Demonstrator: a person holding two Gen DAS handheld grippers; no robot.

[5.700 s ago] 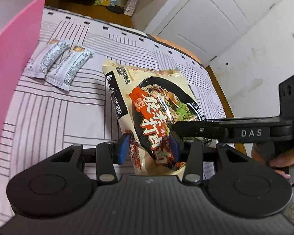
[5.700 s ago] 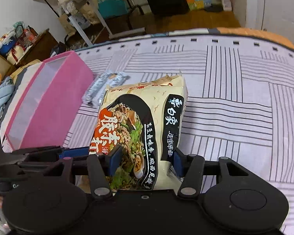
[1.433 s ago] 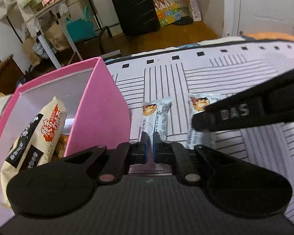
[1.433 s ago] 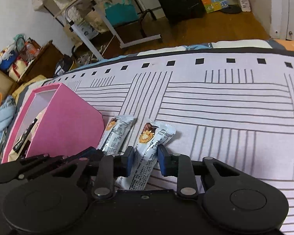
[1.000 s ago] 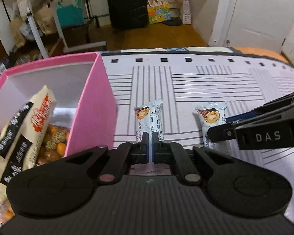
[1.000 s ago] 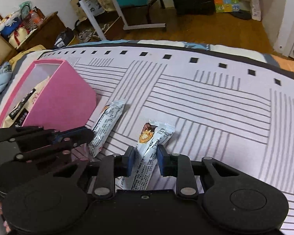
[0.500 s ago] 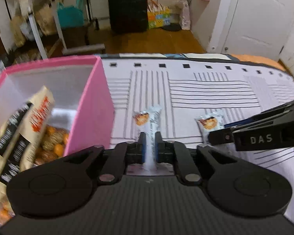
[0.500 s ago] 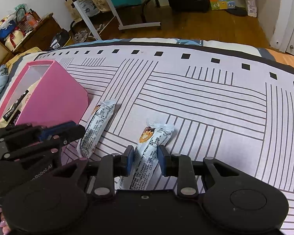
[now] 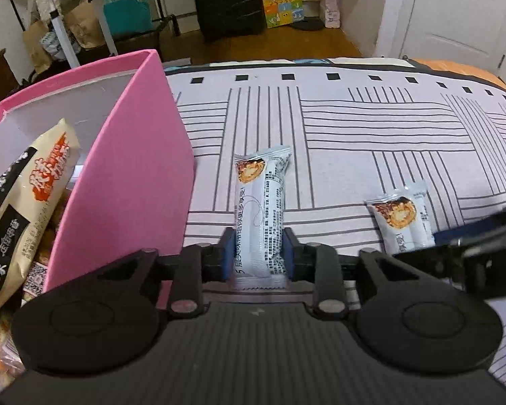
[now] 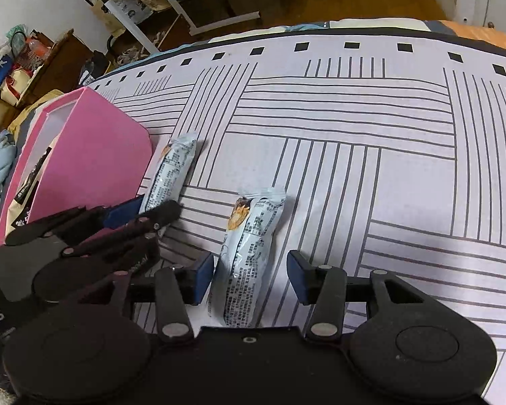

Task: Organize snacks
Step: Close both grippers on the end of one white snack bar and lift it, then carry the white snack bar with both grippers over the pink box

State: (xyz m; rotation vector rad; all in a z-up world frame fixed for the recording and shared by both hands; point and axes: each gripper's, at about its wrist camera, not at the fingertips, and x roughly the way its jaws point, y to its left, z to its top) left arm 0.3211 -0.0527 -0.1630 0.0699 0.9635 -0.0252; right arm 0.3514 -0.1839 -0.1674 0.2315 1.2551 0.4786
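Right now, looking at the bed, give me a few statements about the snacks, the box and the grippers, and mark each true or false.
1. Two snack bars lie on the bedspread, outside the pink box. True: the left bar and the right bar.
2. The noodle bag lies flat on the bedspread. False: it stands inside the pink box.
3. The right gripper straddles the right bar with gaps at both pads. True; its jaws are opening.
4. The left gripper has lifted the left bar off the bedspread. False: the bar lies on the bedspread between its opening jaws.
5. The two bars overlap. False: they lie apart.
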